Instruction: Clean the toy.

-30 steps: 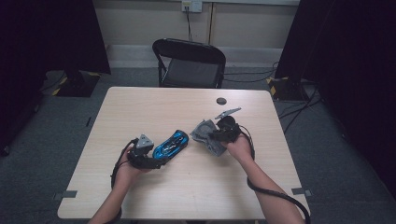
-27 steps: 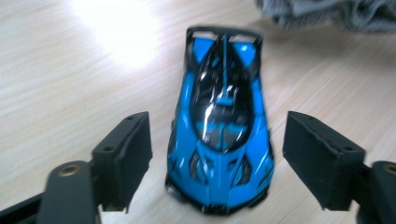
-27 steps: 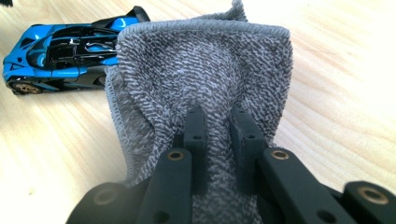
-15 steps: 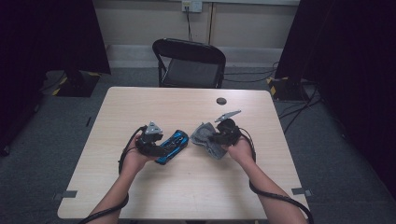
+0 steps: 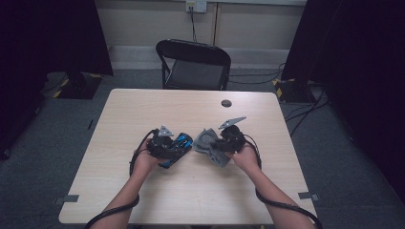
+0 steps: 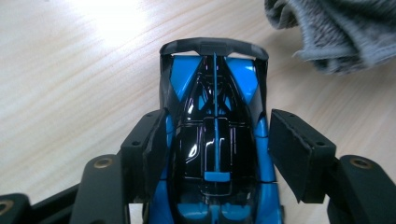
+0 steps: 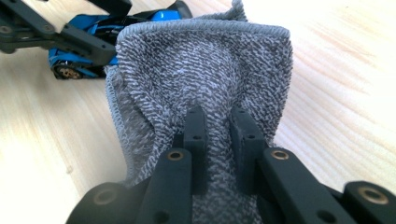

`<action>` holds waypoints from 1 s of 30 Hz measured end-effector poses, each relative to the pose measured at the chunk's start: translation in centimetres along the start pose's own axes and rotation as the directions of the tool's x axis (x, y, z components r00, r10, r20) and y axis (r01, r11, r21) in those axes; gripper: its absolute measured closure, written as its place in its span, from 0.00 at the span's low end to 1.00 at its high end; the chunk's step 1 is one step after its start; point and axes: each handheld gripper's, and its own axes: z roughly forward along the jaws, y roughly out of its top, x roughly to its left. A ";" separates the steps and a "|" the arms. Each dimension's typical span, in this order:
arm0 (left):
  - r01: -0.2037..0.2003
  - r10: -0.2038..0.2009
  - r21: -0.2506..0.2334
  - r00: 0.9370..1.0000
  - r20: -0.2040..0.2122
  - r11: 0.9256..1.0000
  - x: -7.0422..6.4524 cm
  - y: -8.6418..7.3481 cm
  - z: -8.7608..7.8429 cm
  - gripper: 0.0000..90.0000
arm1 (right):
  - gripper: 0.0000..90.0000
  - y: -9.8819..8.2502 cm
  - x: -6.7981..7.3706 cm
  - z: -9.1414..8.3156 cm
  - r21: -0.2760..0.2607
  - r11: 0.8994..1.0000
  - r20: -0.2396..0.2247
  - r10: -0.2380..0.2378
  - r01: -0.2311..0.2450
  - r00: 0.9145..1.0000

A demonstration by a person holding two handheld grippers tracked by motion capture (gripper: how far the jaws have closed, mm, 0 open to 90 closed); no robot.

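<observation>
A blue and black toy car (image 5: 184, 140) lies on the wooden table (image 5: 143, 109) just left of centre. My left gripper (image 5: 174, 150) has its jaws on either side of the car (image 6: 215, 93). They have just been closing; the left pad (image 6: 154, 140) sits against the car's side, and the right pad (image 6: 292, 149) stands a sliver off it. My right gripper (image 5: 218, 146) is shut on a grey knitted cloth (image 5: 205, 142). The cloth (image 7: 201, 60) bunches up over the right gripper (image 7: 218, 130). The car (image 7: 65, 63) shows beyond the cloth.
A black folding chair (image 5: 193, 64) stands behind the table's far edge. A small black disc (image 5: 226, 103) lies on the table near that edge. The cloth's edge (image 6: 336, 32) hangs close to the car's far end. Cables trail from both grippers toward the person.
My left hand has moved right along the table to the toy car, and its jaws now flank the car. The right hand and its cloth have stayed put.
</observation>
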 end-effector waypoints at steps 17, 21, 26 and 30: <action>0.031 -0.031 -0.035 0.999 0.013 0.999 0.2 -0.4 -0.1 0.48 | 0.88 -1.0 6.1 0.9 -0.005 0.983 -0.208 -0.180 0.183 0.961; 0.031 -0.030 -0.033 1.000 0.008 0.999 0.2 -0.4 -0.2 0.48 | 0.88 -0.8 7.8 1.8 -0.005 0.975 -0.260 -0.217 0.224 0.941; 0.037 -0.037 -0.035 0.999 0.008 0.999 0.1 -0.5 -0.2 0.48 | 0.88 -0.9 9.3 3.1 0.009 0.964 -0.307 -0.249 0.265 0.918; 0.037 -0.036 -0.028 0.999 0.005 0.999 0.1 -0.4 -0.3 0.48 | 0.88 -0.9 10.4 4.2 0.014 0.946 -0.357 -0.297 0.324 0.885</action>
